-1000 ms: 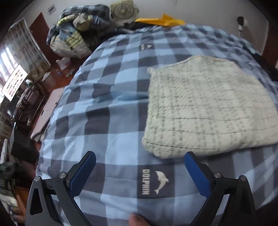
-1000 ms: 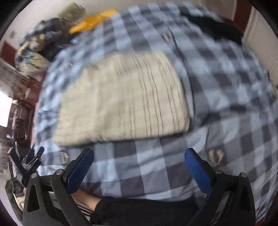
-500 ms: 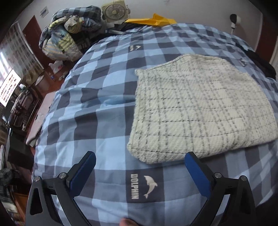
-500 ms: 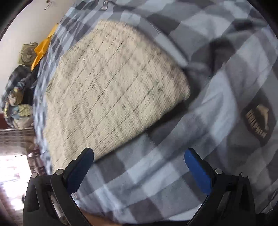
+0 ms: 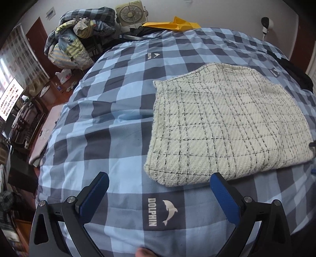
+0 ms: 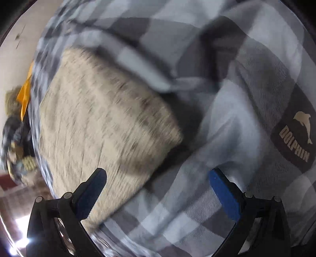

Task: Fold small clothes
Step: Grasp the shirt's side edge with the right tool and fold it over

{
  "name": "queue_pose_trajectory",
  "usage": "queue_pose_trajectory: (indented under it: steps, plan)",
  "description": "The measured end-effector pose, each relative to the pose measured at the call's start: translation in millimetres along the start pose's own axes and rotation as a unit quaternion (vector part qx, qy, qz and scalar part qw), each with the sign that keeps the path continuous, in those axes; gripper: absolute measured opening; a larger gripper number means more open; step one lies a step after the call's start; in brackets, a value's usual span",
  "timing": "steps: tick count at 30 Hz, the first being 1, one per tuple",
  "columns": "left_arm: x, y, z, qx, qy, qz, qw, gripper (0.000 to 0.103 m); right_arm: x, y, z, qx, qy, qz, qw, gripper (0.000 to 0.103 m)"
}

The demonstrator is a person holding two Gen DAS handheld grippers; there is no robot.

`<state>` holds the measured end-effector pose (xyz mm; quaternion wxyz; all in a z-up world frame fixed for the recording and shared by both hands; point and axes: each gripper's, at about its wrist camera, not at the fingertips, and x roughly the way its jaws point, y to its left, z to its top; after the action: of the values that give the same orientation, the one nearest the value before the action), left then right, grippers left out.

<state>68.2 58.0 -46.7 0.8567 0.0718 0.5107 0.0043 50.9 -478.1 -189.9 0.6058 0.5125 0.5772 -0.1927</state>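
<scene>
A cream garment with thin black checks [image 5: 223, 126] lies folded flat on the blue plaid bedspread [image 5: 110, 122]. My left gripper [image 5: 159, 187] is open and empty, just short of the garment's near left corner. The right wrist view is motion-blurred. In it the garment [image 6: 98, 126] fills the left half. My right gripper [image 6: 158, 179] is open and empty, low over the bedspread [image 6: 227, 122] at the garment's near right corner.
A heap of bedding [image 5: 79, 43], a small fan [image 5: 131, 13] and a yellow cloth [image 5: 173, 23] sit beyond the bed's far edge. The bed drops off to the floor on the left [image 5: 39, 110]. Dark clothes [image 5: 298, 77] lie at the far right.
My left gripper has shifted slightly, and the garment sits a little lower and more to the left in its view. My right gripper has swung down and rolled toward the garment's right corner.
</scene>
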Motion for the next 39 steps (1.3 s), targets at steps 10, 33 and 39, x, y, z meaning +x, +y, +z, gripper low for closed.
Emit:
queue_pose_trajectory:
  steps: [10,33,39]
  plan:
    - [2,15,2,-0.031,-0.001,0.010,0.9995,0.103,-13,46,-7,-0.069,-0.052,0.013,0.996,0.016]
    - [-23,63,2,-0.124,-0.035,-0.008,0.9916,0.103,-118,93,-64,-0.198,-0.261,-0.020,0.945,0.007]
    - [-14,81,-2,-0.165,-0.012,-0.011,0.9862,0.103,-110,240,-181,-0.384,-0.245,0.020,0.890,0.008]
